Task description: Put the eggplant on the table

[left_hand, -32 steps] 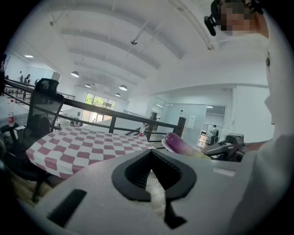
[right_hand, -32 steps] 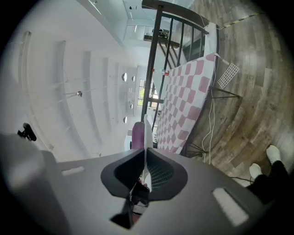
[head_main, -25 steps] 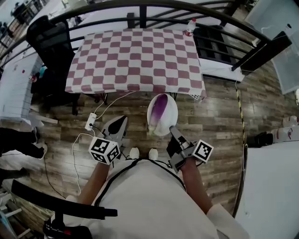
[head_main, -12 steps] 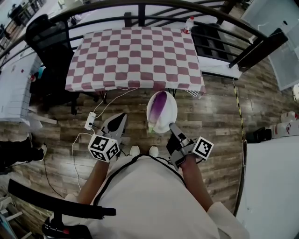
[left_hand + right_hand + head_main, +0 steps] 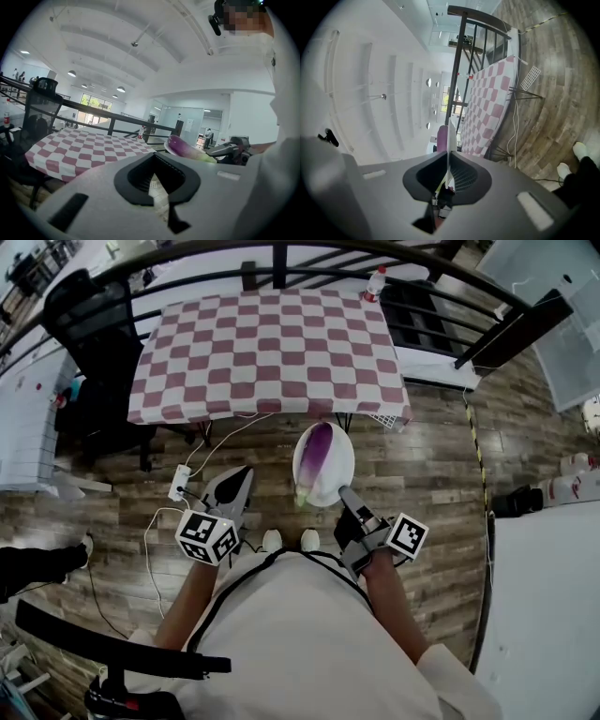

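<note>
One glossy purple eggplant with a pale green stem end (image 5: 317, 463) lies lengthwise on a round white plate (image 5: 344, 454). The right tool (image 5: 345, 495) pinches that plate by its near rim. In the right gripper view the plate's thin white edge (image 5: 449, 136) stands clamped between the jaws, with the eggplant (image 5: 440, 137) just beyond it. The left tool (image 5: 241, 480) carries nothing; its jaws are brought together and only floor shows past them.

Plate and eggplant hang over the wood-plank floor (image 5: 441, 451), not yet above the surface draped in a red-and-white checked cloth (image 5: 272, 343).

The eggplant's skin looks smooth and waxy and its body rounded, so it will likely slide or roll if the plate tips. Held at one rim only, its weight probably levers the plate downward, so keeping the plate level matters. The flesh should be firm but easily bruised. A direct hold would sit best across the thick purple middle, not the tapering green end.

The plate appears thin, stiff and slick; whether it is plastic or ceramic cannot be told. The cloth looks soft and matte, and would probably stop the eggplant rolling.
</note>
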### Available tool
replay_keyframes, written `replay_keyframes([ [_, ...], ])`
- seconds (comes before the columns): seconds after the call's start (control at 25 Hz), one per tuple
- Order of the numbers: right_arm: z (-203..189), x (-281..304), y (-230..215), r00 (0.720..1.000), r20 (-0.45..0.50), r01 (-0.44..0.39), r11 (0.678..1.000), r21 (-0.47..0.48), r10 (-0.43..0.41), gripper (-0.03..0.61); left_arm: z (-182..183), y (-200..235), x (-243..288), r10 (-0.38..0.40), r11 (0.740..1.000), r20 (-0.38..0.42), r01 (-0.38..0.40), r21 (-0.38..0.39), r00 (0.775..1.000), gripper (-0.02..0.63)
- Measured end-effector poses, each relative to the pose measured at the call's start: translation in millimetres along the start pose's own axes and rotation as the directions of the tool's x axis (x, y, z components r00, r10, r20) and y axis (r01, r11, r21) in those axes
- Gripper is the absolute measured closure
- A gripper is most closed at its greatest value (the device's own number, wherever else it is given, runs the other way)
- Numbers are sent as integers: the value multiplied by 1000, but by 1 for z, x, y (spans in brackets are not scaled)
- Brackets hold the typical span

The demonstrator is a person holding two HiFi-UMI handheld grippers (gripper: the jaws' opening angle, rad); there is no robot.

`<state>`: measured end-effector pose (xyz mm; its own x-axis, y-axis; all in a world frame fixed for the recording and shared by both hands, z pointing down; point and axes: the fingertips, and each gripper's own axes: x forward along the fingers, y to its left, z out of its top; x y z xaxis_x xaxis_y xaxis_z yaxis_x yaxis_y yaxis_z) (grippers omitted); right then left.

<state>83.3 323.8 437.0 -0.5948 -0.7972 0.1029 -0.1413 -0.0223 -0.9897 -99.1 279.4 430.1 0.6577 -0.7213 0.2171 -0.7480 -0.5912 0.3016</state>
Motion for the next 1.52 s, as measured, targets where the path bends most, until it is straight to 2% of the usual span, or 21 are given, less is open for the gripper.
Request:
replay_keyframes([
  [0.44,-7,23,10,1000,25,-8,1000,-9,8,548,6,28,-8,-14,1000,14,14,-1,1000,611],
  [1.0,-37,49,14,1000,25,3,1000,-16,-3,546,4,65,-38,-13,1000,24,13,-23,1000,611],
  [1.52,-29,62,10,1000,26,5,1000,-1,-5,546,-1,73,-35,-1,1000,10,1,-31,1000,611],
])
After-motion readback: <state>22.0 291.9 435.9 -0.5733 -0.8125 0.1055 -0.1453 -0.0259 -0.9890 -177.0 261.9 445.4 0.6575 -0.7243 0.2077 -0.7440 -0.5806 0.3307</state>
